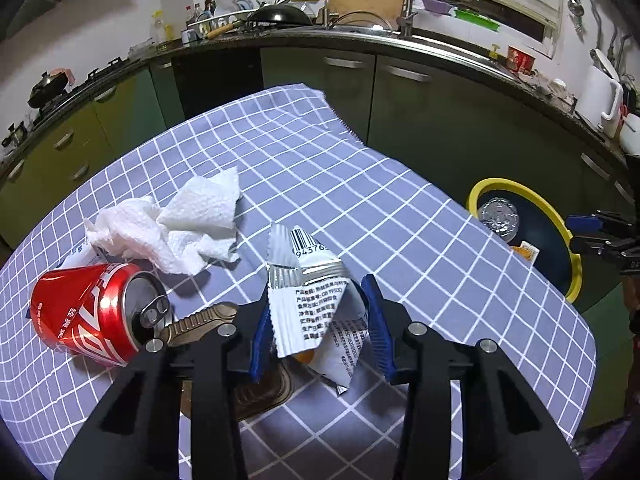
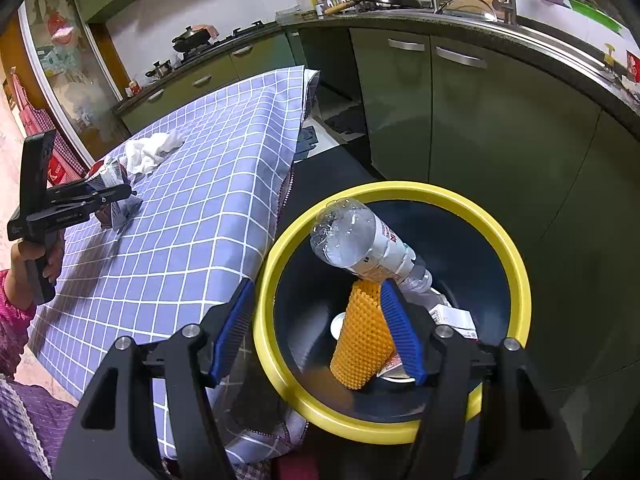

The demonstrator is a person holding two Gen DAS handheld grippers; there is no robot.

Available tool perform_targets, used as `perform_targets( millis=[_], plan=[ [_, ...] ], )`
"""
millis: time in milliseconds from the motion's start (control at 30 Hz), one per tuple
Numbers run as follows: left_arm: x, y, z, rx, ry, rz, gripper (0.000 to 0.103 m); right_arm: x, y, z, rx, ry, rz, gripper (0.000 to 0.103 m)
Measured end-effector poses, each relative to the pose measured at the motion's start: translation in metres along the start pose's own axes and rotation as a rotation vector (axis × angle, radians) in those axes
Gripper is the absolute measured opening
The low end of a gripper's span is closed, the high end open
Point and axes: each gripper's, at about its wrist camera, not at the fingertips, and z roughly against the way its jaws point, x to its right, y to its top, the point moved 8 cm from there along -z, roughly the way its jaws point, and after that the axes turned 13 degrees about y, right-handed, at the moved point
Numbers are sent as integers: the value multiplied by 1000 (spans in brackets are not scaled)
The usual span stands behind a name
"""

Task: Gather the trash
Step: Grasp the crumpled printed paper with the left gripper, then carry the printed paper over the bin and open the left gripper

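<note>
The crumpled snack wrapper (image 1: pixel 316 304) lies on the checked tablecloth (image 1: pixel 360 184), clamped between the left gripper (image 1: pixel 320 336) pads; the can (image 1: pixel 96 312) sits at its nine o'clock, tissue (image 1: pixel 176 224) at eleven. This looks like the pick-up step; next, lift and carry to the yellow-rimmed bin (image 2: pixel 400 196) at three o'clock, where the right gripper (image 2: pixel 320 332) hangs, jaws apart and empty.
</note>
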Motion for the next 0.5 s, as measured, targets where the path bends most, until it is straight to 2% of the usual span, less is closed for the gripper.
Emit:
perform_targets(
  millis=[267,500],
  plan=[
    [32,16,34,63,-49,-55,41,-2,5,14,36,-14,10,62],
    [109,41,67,128,-178,-187,41,15,6,52,115,-82,-16,62]
  ],
)
